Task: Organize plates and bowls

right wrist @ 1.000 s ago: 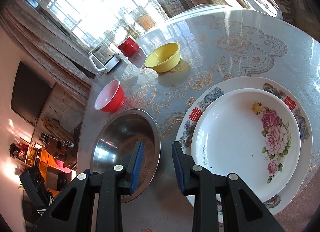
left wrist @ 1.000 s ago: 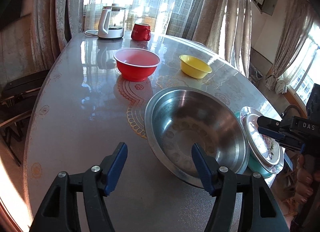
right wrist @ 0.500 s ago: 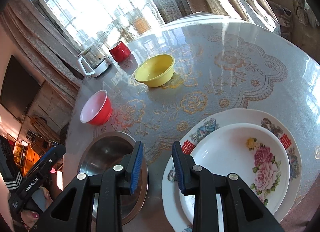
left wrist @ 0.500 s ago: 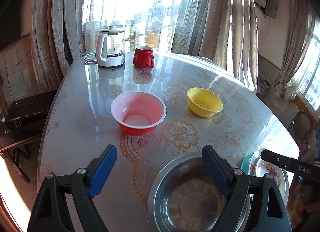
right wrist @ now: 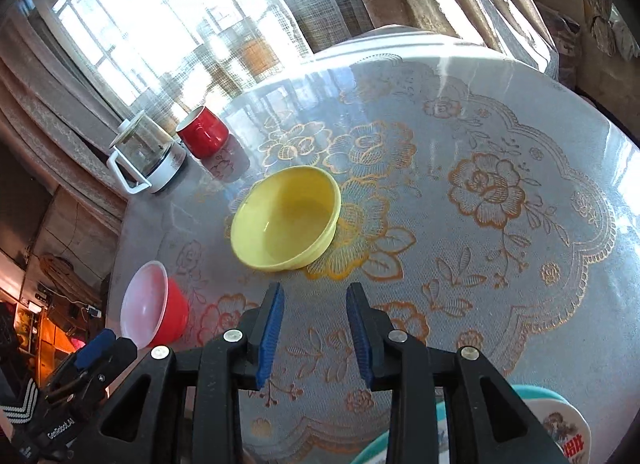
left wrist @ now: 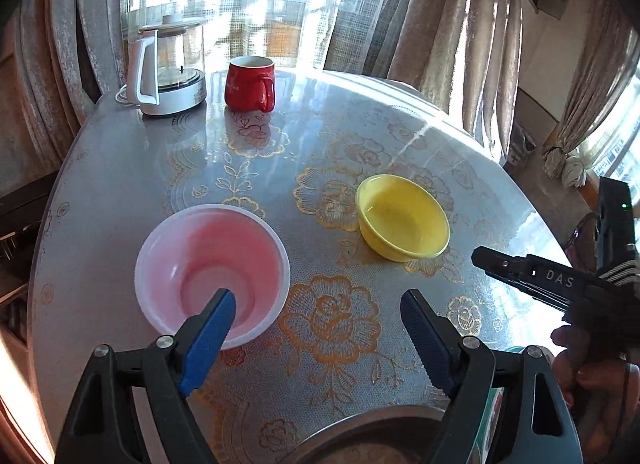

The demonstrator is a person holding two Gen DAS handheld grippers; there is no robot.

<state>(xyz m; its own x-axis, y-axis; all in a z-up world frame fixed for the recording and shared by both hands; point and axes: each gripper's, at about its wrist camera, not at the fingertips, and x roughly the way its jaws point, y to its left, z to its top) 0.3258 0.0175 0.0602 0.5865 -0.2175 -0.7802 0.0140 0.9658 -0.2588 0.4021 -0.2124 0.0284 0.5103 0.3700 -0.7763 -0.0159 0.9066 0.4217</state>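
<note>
A red bowl point(left wrist: 212, 272) with a pale inside stands left of a yellow bowl point(left wrist: 402, 219) on the table. My left gripper point(left wrist: 318, 328) hovers just short of the red bowl; its left fingertip point(left wrist: 216, 316) overlaps the near rim in view. Its jaws are wide and closing, and the pads press on nothing. My right gripper point(right wrist: 316, 324) hangs near the yellow bowl point(right wrist: 286, 219), open by a narrow gap with nothing in it. The steel bowl point(left wrist: 360, 436) shows only its rim at the bottom edge. Flowered plates point(right wrist: 560, 432) peek in at the lower right.
A glass kettle point(left wrist: 168, 67) and a red mug point(left wrist: 250, 81) stand at the table's far edge by the curtains. A person's hand point(left wrist: 592, 376) holds the right gripper. The table point(right wrist: 500, 223) has a glossy flowered top. A teal rim point(right wrist: 532, 392) lies under the plates.
Both grippers moved forward over the table, away from the steel bowl and plates, toward the red and yellow bowls. The left jaws stand wider than a second ago.
</note>
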